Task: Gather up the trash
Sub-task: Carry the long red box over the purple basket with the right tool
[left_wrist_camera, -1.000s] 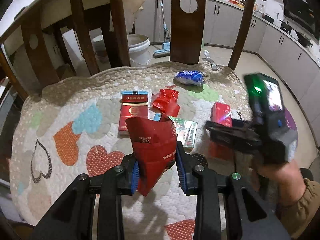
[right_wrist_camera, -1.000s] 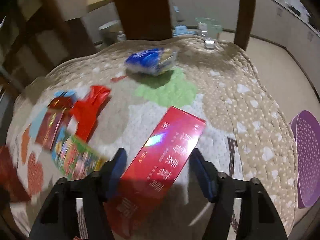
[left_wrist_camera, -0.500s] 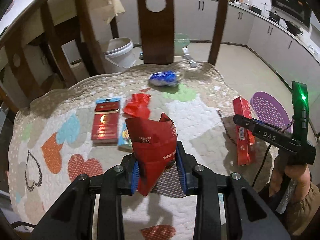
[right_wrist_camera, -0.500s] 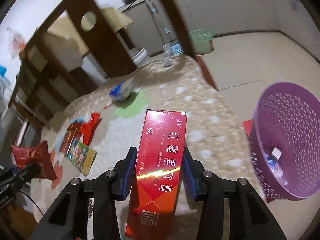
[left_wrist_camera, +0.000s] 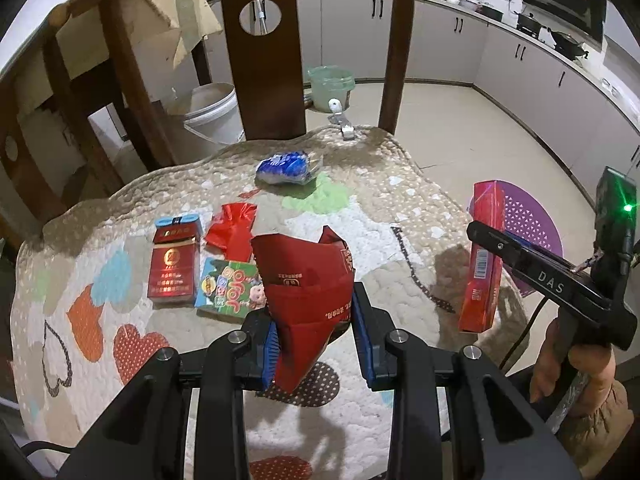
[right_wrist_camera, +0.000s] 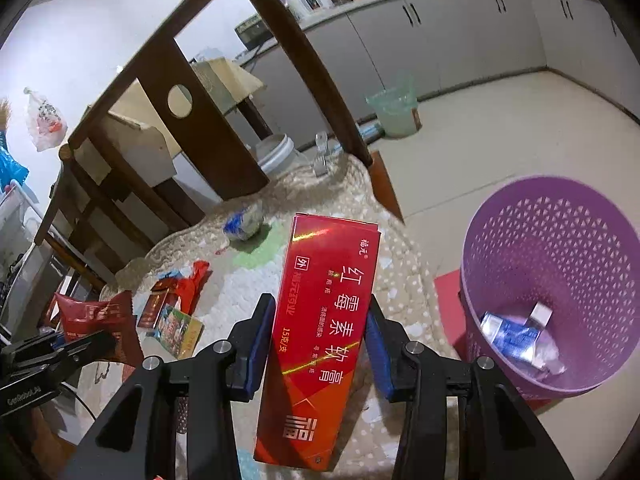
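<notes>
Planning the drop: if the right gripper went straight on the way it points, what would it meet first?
Probably the cushion near its edge; the right gripper, holding the red box, aims left of the purple basket. Depth is uncertain.

Glossy red carton (right_wrist_camera: pixel 320 336); crinkled foil wrapper (left_wrist_camera: pixel 308 300); quilted cloth cover (left_wrist_camera: pixel 360 208); perforated purple plastic basket (right_wrist_camera: pixel 560 240)

Wooden chair back (left_wrist_camera: pixel 259 52) – white bucket (left_wrist_camera: pixel 210 110) behind – grey cabinets (right_wrist_camera: pixel 472 32) beyond
</notes>
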A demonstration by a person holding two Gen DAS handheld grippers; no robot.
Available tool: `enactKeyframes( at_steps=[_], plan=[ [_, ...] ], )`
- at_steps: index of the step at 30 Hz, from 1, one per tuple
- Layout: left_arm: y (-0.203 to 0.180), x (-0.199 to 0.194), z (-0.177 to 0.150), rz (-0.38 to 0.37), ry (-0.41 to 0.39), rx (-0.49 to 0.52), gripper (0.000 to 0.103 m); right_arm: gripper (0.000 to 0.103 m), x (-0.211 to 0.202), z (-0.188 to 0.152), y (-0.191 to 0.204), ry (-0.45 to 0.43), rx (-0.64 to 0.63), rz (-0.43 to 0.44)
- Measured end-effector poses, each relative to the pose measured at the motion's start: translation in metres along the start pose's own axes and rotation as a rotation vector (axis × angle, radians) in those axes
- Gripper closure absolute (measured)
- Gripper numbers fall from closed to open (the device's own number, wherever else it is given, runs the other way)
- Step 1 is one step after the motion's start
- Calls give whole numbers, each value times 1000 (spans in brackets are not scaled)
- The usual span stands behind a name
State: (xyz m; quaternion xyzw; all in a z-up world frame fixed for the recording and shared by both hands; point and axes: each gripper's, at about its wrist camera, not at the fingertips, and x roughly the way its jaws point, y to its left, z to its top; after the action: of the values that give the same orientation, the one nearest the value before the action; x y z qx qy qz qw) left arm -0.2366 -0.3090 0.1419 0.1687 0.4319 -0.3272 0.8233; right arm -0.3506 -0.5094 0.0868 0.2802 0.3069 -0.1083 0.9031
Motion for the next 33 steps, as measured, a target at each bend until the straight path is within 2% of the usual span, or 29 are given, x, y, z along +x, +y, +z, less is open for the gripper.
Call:
enactKeyframes(
  at_steps=[8,21,33],
  plan=[
    [-23,3,8,-18,-4,43,72,57,-16,4,-6,-54,-11,-13],
    [-72,16,22,-15,-23,163,72,57,-35,14,-53,-105,111,-66],
    [-112,27,36,-25,-33,241,72,57,-48,16,-76,-125,168,-78]
  ],
)
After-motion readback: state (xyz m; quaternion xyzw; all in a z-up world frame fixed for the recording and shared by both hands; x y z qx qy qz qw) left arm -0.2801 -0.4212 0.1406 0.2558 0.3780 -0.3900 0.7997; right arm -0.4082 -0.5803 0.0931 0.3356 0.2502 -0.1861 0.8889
